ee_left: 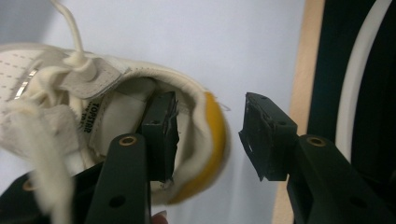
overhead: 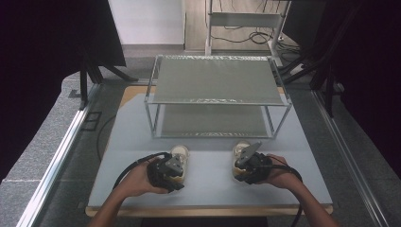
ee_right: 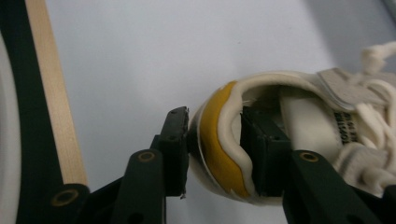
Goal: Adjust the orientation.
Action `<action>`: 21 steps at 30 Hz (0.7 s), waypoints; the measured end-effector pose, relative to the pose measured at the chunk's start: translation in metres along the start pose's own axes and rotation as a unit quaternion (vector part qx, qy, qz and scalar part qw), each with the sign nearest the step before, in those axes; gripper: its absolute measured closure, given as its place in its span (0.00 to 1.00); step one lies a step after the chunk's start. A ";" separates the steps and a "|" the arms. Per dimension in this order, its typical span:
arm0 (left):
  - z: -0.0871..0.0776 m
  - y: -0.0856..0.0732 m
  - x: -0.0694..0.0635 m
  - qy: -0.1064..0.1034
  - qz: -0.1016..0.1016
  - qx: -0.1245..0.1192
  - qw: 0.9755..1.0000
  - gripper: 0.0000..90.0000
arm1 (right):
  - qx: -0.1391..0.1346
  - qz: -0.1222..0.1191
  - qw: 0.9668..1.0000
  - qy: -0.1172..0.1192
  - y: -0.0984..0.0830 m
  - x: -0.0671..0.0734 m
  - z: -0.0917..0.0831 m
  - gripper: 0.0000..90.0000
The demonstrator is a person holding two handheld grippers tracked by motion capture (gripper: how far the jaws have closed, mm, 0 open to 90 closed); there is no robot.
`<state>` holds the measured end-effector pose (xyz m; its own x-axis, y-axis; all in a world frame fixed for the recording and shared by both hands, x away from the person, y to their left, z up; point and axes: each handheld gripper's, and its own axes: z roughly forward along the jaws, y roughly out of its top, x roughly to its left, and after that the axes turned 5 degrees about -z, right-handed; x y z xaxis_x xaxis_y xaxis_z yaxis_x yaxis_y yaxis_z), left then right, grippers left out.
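Note:
Two cream sneakers with yellow heel patches stand on the pale mat, toes toward the rack. On the left shoe [overhead: 180, 152] [ee_left: 93, 107], my left gripper [overhead: 171, 173] [ee_left: 210, 116] has one jaw down inside the heel opening. Its other jaw stands outside, a small gap off the yellow heel, so it is open. On the right shoe [overhead: 241, 147] [ee_right: 299, 112], my right gripper [overhead: 247, 166] [ee_right: 215, 123] straddles the heel wall. One pad is inside the collar and one is against the yellow patch. Both press, and the heel bulges between them.
A two-tier metal rack [overhead: 217, 101] with mesh shelves stands behind the shoes in the middle of the mat [overhead: 208, 189]. The table's wooden front edge [ee_right: 58, 116] lies just behind both heels. Dark curtains and frame rails flank the table.

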<state>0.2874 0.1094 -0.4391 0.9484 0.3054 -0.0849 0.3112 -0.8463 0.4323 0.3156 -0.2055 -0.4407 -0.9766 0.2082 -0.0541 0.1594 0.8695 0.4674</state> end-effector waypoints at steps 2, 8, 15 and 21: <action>0.005 0.002 0.001 -0.011 0.004 0.009 1.000 0.71 | 0.003 -0.006 1.000 0.010 0.001 -0.002 0.001 0.73; 0.003 0.006 -0.001 0.000 0.024 0.027 0.999 0.78 | -0.005 -0.017 0.999 0.034 0.004 -0.002 0.002 0.80; 0.000 0.009 -0.001 0.007 0.038 0.023 0.999 0.78 | -0.002 -0.037 0.999 0.016 0.008 0.004 -0.003 0.83; -0.011 0.018 -0.003 0.023 0.054 0.000 0.998 0.79 | -0.009 -0.059 0.998 0.005 0.014 0.007 -0.018 0.83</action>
<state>0.2893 0.0986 -0.4210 0.9727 0.2321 0.0035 0.2073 -0.8752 0.4371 0.3088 -0.2003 -0.4187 -0.9897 0.1008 -0.1012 0.0411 0.8795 0.4741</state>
